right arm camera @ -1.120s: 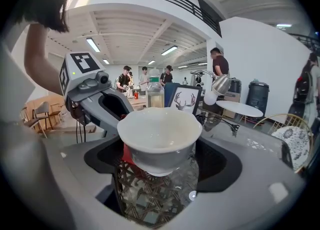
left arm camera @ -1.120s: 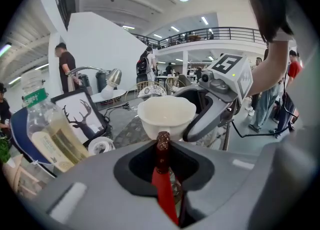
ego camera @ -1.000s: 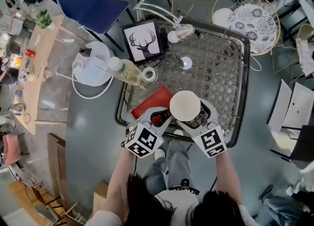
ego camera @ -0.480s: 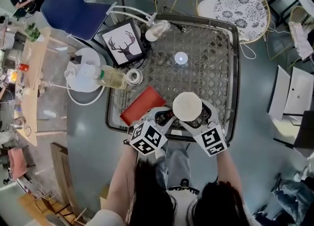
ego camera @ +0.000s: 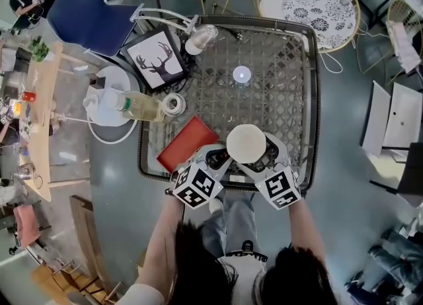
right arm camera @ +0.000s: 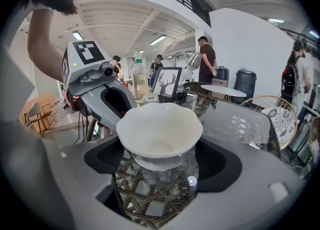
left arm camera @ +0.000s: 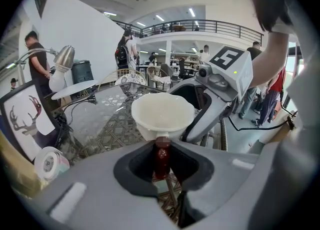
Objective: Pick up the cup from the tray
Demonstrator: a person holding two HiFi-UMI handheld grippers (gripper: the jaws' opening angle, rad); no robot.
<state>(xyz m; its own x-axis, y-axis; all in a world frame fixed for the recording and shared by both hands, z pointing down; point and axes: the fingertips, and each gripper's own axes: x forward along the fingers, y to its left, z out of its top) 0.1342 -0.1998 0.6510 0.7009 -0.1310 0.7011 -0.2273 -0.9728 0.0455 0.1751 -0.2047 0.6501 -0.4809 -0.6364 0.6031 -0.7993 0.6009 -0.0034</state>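
Overhead, the white cup point(ego camera: 246, 143) hangs near the front rim of the woven glass table point(ego camera: 310, 98), just right of the red tray point(ego camera: 185, 150). Bare glass lies beyond it and to its right. A bottle point(ego camera: 140, 106) and a deer picture point(ego camera: 156, 65) crowd the left edge. The right gripper view alone shows the right gripper point(ego camera: 261, 161) with wide-set jaws clasping the cup's lower body, clear of the glass. The left gripper view shows the left gripper point(ego camera: 213, 159) pinched narrowly on the tray's edge.

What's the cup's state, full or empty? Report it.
Empty: the right gripper view looks into the upright cup and shows only its bare white inside.
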